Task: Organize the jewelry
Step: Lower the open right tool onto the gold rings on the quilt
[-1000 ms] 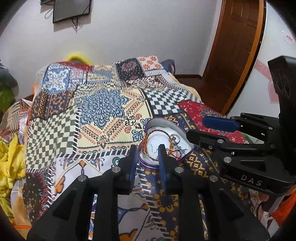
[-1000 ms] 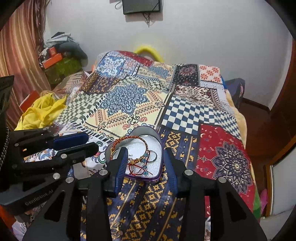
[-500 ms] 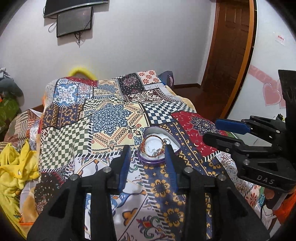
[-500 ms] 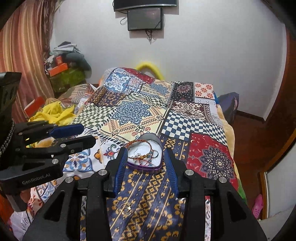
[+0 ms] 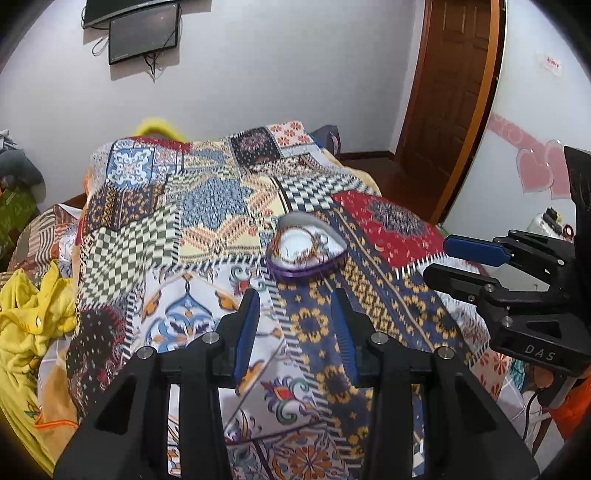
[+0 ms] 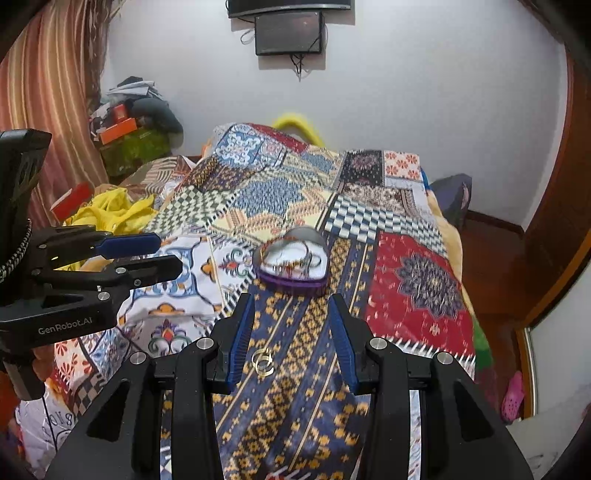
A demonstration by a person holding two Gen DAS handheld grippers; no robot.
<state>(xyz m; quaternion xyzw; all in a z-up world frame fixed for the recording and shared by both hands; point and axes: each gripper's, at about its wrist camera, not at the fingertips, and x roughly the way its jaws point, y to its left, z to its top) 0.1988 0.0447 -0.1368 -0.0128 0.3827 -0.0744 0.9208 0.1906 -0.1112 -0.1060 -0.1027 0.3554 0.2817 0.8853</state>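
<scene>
A purple heart-shaped jewelry box (image 5: 306,253) lies open on the patterned bedspread (image 5: 207,206), with bracelets and red threads inside. It also shows in the right wrist view (image 6: 293,264). My left gripper (image 5: 295,332) is open and empty, held back from the box. My right gripper (image 6: 291,332) is open and empty, also short of the box. Two small gold rings (image 6: 263,362) lie on the blue and yellow cloth between the right gripper's fingers. The right gripper shows at the right of the left wrist view (image 5: 480,258).
Yellow clothes (image 5: 26,314) are heaped left of the bed. A wooden door (image 5: 450,85) stands at the back right. A dark screen (image 6: 290,33) hangs on the white wall. Boxes and clothes (image 6: 129,133) pile up in the far left corner.
Both grippers have pulled back and up from the jewelry box, which now looks smaller and farther off. The left jaws have opened wider. The gold rings have come into the right view.
</scene>
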